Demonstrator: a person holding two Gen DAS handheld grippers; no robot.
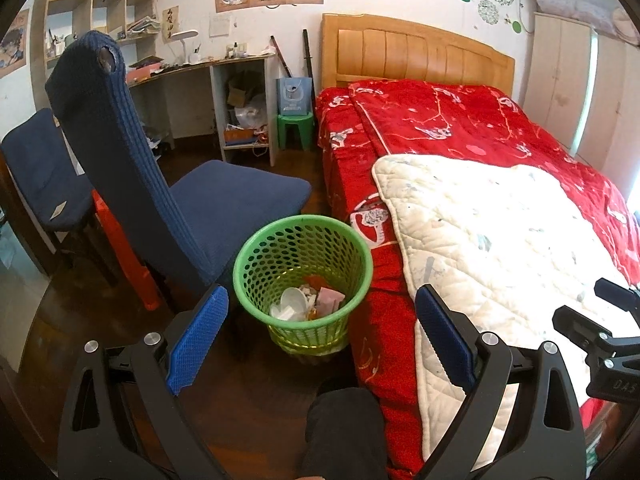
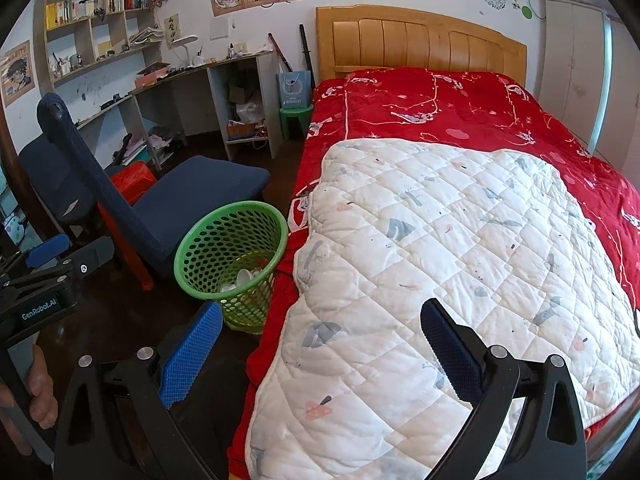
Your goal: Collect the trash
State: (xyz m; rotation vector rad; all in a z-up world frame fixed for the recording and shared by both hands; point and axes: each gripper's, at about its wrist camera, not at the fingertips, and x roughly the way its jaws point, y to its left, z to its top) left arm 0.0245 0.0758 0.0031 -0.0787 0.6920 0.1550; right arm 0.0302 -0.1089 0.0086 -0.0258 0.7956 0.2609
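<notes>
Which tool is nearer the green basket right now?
Left. The left tool hangs open right over the green basket, which sits between its fingers. The right tool is open over the white quilt, basket off to its left.

Basket (image 1: pixel 303 264): green perforated plastic, slightly glossy. Quilt (image 2: pixel 440 248): white stitched cloth, matt. Bedspread (image 1: pixel 440 120): red plush cloth. Headboard (image 2: pixel 420 40): smooth varnished wood. Chair cover (image 1: pixel 132 160): blue ribbed knit. Floor (image 1: pixel 100 340): dark glossy wood.

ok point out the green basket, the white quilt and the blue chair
green basket (image 1: pixel 362 258): left wrist view, right rim.
white quilt (image 2: pixel 440 240): right wrist view, middle of its top.
blue chair (image 1: pixel 240 196): left wrist view, seat cushion.
</notes>
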